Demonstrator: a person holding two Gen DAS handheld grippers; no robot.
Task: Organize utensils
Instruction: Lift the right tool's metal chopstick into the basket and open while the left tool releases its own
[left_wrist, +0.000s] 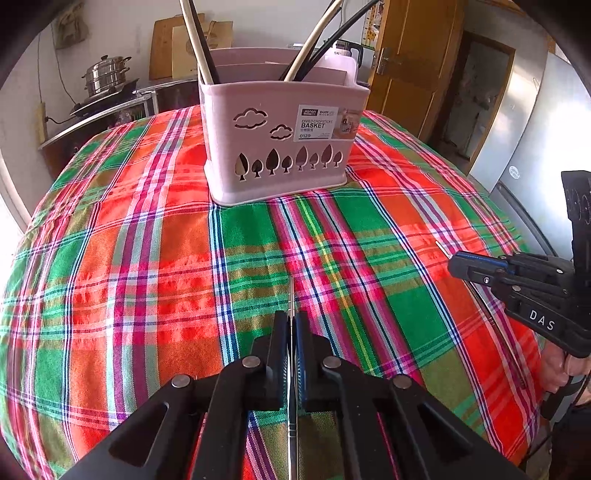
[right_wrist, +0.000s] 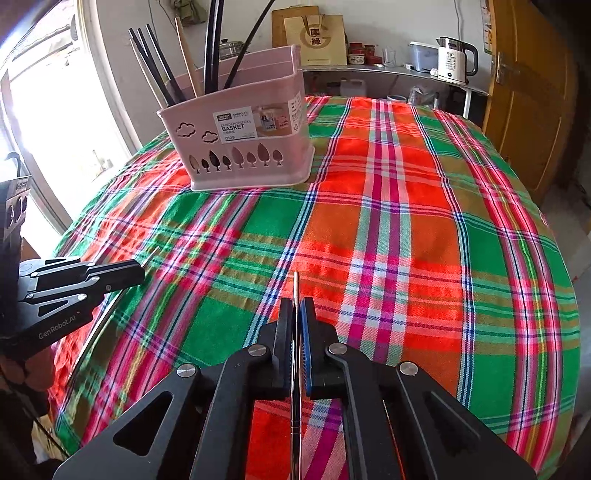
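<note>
Nearest you, your left claw is pinched tight on a thin metal chopstick whose tip pokes out just ahead of the fingertips, above the plaid tablecloth. Your right claw is likewise closed hard on a second metal chopstick, its shaft running back between the fingers toward the camera. In the left wrist view the right claw sits off to the right near the counter's edge; in the right wrist view the left claw sits at the left, close to that side's edge. Between the two claws and the pink chopstick basket lies a wide stretch of bare cloth. The basket stands upright toward the far side of the counter, already bristling with black and pale chopsticks that lean out over its rim. Its right-hand part looks less filled. Beyond it the cloth falls away at the counter's far edge, with a kettle and a wooden door behind.
</note>
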